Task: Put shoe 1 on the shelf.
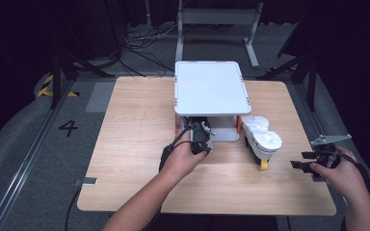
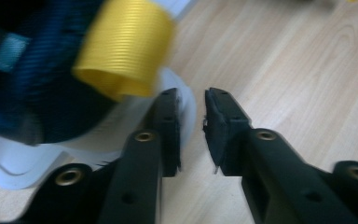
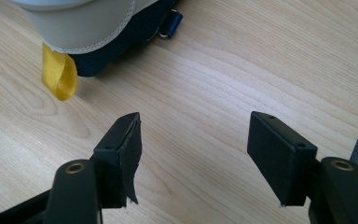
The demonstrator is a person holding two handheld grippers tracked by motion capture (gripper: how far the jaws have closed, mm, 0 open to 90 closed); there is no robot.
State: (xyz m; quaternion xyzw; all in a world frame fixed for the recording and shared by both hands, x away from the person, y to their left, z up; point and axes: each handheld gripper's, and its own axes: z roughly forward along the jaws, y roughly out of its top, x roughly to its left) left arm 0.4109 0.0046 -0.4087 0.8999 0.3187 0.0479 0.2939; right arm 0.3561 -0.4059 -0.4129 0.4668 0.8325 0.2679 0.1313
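You had your left gripper (image 2: pixel 191 93) tucked in at the lower tier of the white rack (image 1: pixel 211 86), and its claw was not grasping anything: the pads stood a narrow gap apart with bare table (image 2: pixel 284 70) showing between them. The navy shoe (image 2: pixel 32 84) sat on that lower tier, its yellow pull loop (image 2: pixel 126 46) just above and beside your left-hand pad, not inside the gap. That was the risk, as I read it: had you squeezed there, the jaws would have met on air or nipped the white edge (image 2: pixel 189 109) behind the pad, and a pull would have left the shoe where it was. Had you pushed in to reach the loop, the pad could have nudged the heel and skewed the shoe on the tier, or knocked the rack itself. Your right gripper (image 3: pixel 196 116) hung released, jaws wide, over the table near the front right edge, with the second shoe (image 3: pixel 84 23) and its own yellow loop (image 3: pixel 58 72) lying ahead of it, apart from the pads; a careless sweep there could have shoved that shoe toward the rack
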